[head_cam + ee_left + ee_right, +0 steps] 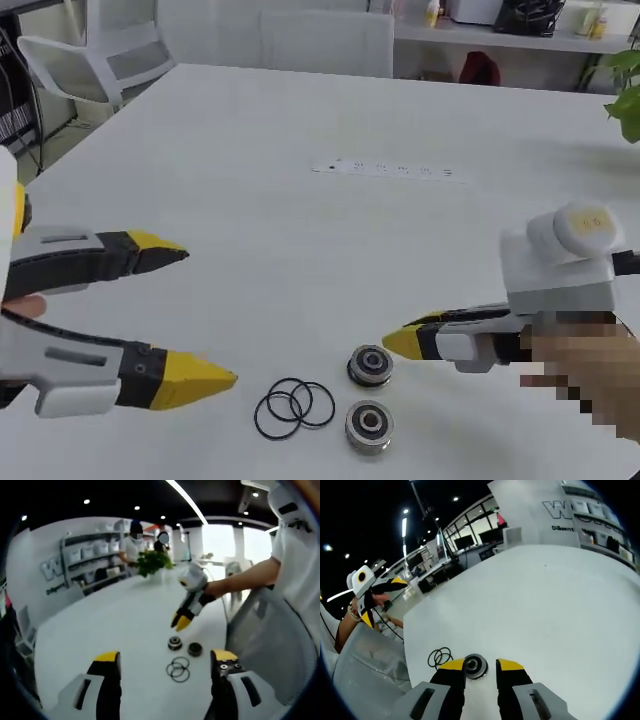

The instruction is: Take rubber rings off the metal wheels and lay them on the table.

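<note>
Two metal wheels lie flat on the white table (300,230), one (370,365) just behind the other (369,423). Left of them lies a small bunch of thin black rubber rings (293,405), overlapping one another. My right gripper (392,343) hovers low with its yellow tips just right of the far wheel, jaws a narrow gap apart, nothing held. In the right gripper view that wheel (475,666) sits just beyond the tips, with the rings (440,657) to its left. My left gripper (210,316) is wide open, left of the rings. The left gripper view shows wheels (174,642) and rings (178,669) ahead.
A white power strip (390,169) lies flat on the table farther back. White chairs (100,50) stand at the far left edge, and a green plant (625,95) is at the far right. A grey chair back (270,635) is close beside the table.
</note>
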Demonstrator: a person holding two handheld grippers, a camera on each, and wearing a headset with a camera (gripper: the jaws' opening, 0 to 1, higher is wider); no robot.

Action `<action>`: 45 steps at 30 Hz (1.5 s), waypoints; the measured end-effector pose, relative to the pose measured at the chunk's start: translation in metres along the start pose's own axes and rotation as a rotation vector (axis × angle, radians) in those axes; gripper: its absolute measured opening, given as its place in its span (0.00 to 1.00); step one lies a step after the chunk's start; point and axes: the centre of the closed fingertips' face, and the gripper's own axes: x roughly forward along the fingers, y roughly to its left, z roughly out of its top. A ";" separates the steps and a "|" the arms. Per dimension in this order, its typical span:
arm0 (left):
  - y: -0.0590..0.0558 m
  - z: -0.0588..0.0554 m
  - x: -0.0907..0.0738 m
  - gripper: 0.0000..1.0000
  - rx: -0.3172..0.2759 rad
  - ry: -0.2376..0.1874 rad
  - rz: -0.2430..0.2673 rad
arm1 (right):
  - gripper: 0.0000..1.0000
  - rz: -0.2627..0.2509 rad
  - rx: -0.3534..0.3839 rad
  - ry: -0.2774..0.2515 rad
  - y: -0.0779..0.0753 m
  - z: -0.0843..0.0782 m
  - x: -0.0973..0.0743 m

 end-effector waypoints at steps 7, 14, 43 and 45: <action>-0.004 0.020 0.030 0.68 0.061 -0.024 -0.071 | 0.31 0.029 0.024 0.013 0.001 -0.009 -0.001; -0.010 0.035 0.068 0.65 0.073 -0.052 -0.172 | 0.33 0.058 -0.066 0.085 0.008 -0.027 0.007; -0.025 -0.027 0.165 0.32 0.077 0.011 -0.292 | 0.23 0.055 -0.320 0.060 0.009 -0.032 0.026; -0.027 -0.034 0.167 0.30 0.077 0.030 -0.296 | 0.22 0.058 -0.312 0.062 0.010 -0.033 0.026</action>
